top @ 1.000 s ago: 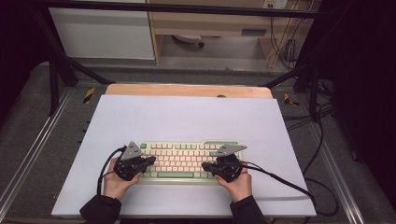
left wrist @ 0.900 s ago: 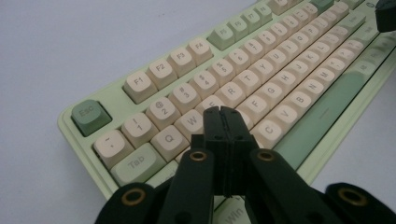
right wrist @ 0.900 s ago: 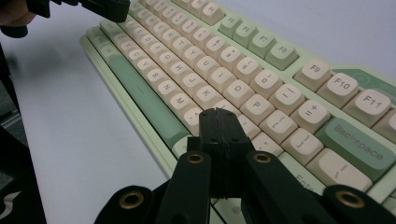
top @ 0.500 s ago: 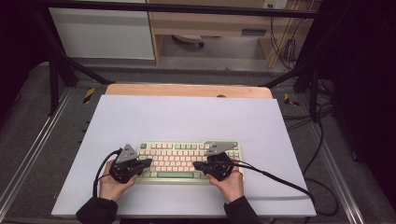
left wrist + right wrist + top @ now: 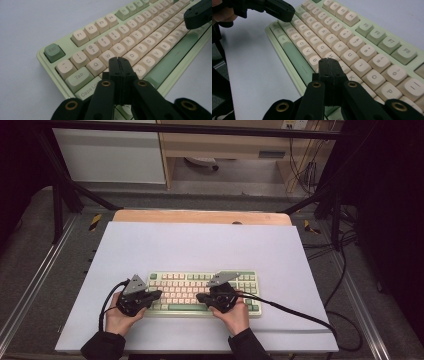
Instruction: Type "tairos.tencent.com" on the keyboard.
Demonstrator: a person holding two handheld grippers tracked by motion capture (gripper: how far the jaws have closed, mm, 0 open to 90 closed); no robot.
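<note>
A pale green keyboard (image 5: 186, 281) with cream keys lies on the white mat near the front edge. My left gripper (image 5: 159, 294) is shut and empty, its tip just over the keys near the left end, above the A and S keys (image 5: 119, 60). My right gripper (image 5: 199, 297) is also shut and empty. Its tip hovers over the middle letter keys by H and N (image 5: 329, 61), above the space bar row. In the left gripper view the right gripper's jaw tip (image 5: 197, 16) shows at the upper right. The left gripper (image 5: 279, 10) shows at the right gripper view's upper left.
The white mat (image 5: 200, 245) covers the table, with a wooden board edge (image 5: 200, 216) behind it. A black cable (image 5: 300, 312) trails right from the right gripper. Metal frame rails (image 5: 35, 285) run along both sides, and loose cables lie on the floor at right.
My right gripper has slid left along the keyboard, from its right part toward the middle. The left gripper and the keyboard have stayed put.
</note>
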